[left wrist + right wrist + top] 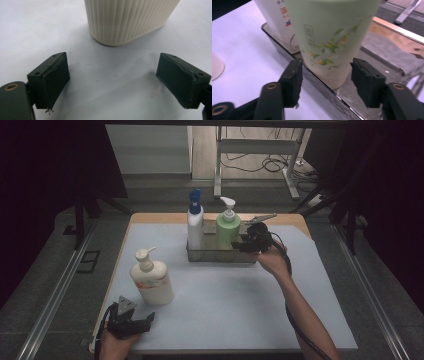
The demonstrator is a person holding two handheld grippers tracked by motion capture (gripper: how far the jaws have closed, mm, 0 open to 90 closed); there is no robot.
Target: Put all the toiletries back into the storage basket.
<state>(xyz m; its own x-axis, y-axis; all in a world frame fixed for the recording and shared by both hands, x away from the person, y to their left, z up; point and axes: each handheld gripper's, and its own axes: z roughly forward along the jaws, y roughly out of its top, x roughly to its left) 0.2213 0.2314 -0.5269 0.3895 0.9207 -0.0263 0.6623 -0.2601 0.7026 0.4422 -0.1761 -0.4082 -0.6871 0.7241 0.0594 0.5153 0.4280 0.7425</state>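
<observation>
My right gripper [325, 75] stands spread around the green bottle [227, 227] in the tray [220, 256] at twelve o'clock; I judge clenching comes next. My left gripper [112, 80] gapes, empty.

— Where's the green pump bottle [228, 226]?
— Upright in the metal tray [220, 256], right of the white bottle with the blue cap [195, 220]; leaf print on its side
— And the cream one [151, 279]?
— Ribbed, upright on the mat, well apart at front left
</observation>
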